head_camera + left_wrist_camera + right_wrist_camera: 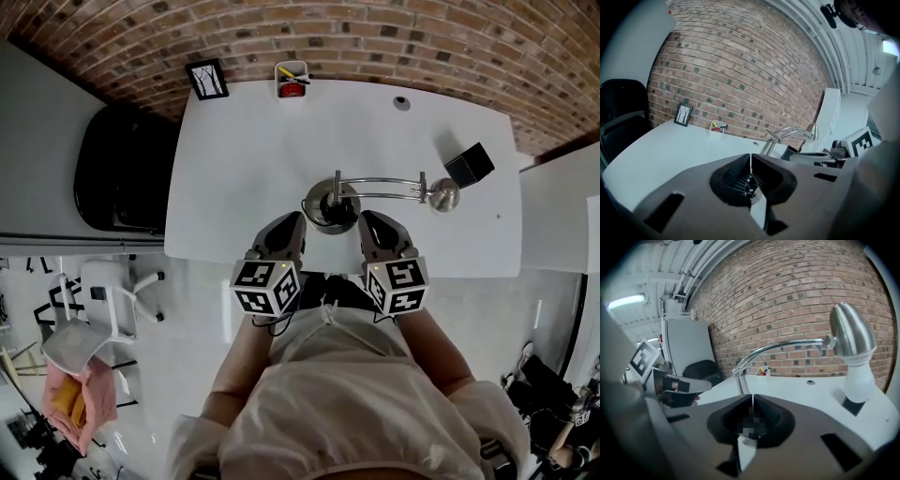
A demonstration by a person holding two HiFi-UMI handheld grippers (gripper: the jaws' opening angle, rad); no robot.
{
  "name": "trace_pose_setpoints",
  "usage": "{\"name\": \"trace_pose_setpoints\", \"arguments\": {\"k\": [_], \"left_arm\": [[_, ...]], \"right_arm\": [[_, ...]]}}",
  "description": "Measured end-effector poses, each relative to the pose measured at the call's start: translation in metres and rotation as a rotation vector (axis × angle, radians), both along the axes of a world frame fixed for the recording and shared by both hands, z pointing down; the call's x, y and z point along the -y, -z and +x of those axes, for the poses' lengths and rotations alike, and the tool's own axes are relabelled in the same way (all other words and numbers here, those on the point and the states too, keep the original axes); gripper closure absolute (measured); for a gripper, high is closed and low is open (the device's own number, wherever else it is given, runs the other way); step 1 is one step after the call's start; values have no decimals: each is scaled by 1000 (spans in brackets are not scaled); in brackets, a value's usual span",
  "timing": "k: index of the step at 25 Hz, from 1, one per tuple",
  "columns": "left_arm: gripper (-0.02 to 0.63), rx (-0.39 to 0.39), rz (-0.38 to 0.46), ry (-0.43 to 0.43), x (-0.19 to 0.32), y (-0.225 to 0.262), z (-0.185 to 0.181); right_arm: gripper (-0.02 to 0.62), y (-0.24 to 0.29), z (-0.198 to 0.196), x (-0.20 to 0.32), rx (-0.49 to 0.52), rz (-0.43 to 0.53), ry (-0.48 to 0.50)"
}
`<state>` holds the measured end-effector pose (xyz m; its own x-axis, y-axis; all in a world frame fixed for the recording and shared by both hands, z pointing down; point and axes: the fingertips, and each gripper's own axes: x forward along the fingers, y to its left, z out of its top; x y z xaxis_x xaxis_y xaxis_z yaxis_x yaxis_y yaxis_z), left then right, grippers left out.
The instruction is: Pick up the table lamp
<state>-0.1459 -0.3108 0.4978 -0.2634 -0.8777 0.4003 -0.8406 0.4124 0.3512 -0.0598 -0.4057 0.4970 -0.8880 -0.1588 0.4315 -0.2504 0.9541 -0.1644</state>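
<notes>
The table lamp (330,204) stands near the front edge of the white table (244,150). It has a round metal base, and a chrome arm runs right to its silver head (443,195). My left gripper (292,219) is just left of the base, shut and empty. My right gripper (368,218) is just right of the base, also shut with nothing in it. Neither touches the lamp. In the left gripper view the left gripper (750,155) points past the lamp (786,133). In the right gripper view the right gripper (753,396) sits below the lamp's arm (778,347) and head (851,333).
A black box (469,165) lies near the lamp's head. A small picture frame (207,79) and a pen holder (292,80) stand at the table's far edge by the brick wall. A black chair (122,169) is left of the table.
</notes>
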Motion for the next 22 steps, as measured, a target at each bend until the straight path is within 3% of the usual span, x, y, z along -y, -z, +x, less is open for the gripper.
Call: {"name": "trace_pose_setpoints", "arguments": {"k": [10,11,12,13,22], "left_arm": [[583,-73,-47,18,-1,-36,-15],[583,-80,-52,20,-1,-40,-15],[583,-90,-53,24,-1,-44,-16],[583,-102,-53,28,-1,-47,-18],[583,-202,-64,64,-8,-76,-29]], "right_arm": [[560,-2,-34,-12,34,29,87],[518,-3,-39,-14,36,28,100],[428,-5,-43,-16,36,21,113],[402,-6,-48,-19,36,10,123],[380,-10,-91,-19,48,73,156]]}}
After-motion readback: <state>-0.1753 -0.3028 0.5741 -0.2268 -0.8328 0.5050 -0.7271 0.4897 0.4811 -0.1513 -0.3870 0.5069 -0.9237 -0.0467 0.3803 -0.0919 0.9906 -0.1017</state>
